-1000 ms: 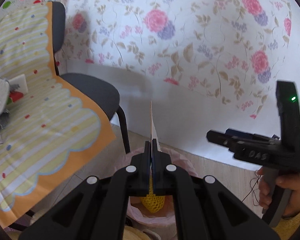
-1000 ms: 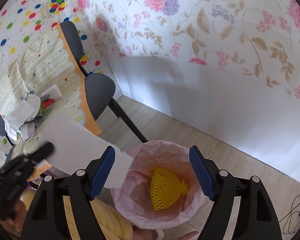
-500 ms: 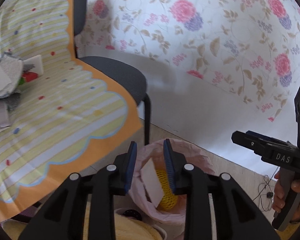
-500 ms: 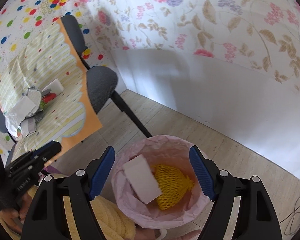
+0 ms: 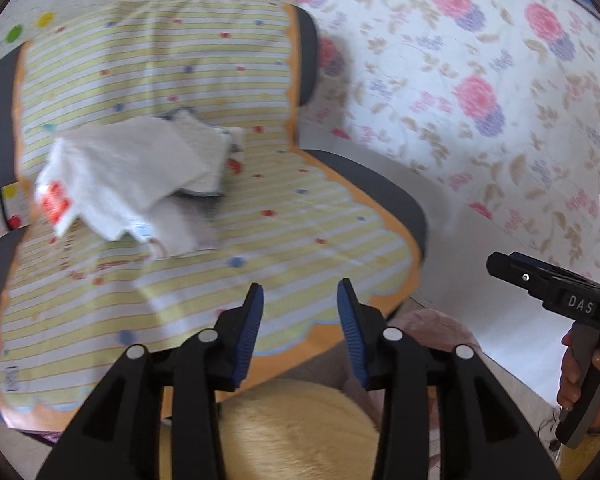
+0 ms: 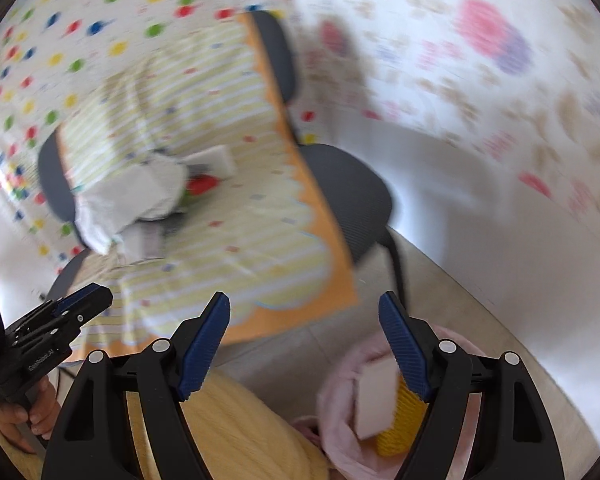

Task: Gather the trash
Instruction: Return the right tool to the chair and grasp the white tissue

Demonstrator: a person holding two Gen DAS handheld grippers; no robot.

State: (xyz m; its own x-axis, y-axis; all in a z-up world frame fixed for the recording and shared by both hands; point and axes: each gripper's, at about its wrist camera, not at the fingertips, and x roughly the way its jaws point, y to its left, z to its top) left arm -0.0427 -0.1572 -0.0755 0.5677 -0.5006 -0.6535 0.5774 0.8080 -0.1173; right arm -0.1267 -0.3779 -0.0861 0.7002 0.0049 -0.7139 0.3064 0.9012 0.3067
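A heap of white wrappers and paper trash (image 5: 140, 184) (image 6: 136, 196) lies on a yellow striped cloth (image 5: 260, 248) (image 6: 236, 240) spread over dark chairs. My left gripper (image 5: 300, 312) hangs over the cloth's near edge; its jaws are opening and hold nothing. My right gripper (image 6: 304, 320) stands wide open and empty, above the floor beside the cloth. A pink bag bin (image 6: 340, 396) (image 5: 440, 328) sits low at the right, holding a white card (image 6: 374, 396) and a yellow foam net (image 6: 402, 424).
A dark chair seat (image 5: 380, 188) (image 6: 340, 188) juts out from under the cloth. Flowered wallpaper (image 5: 480, 92) backs the corner, dotted paper (image 6: 80, 40) to the left. Yellow fuzzy fabric (image 5: 292, 428) fills the bottom. A hand (image 5: 580, 364) holds the other gripper.
The left gripper let the white card go and it dropped into the pink bag. Both grippers then swung left and up, from over the bag towards the cloth with the trash heap.
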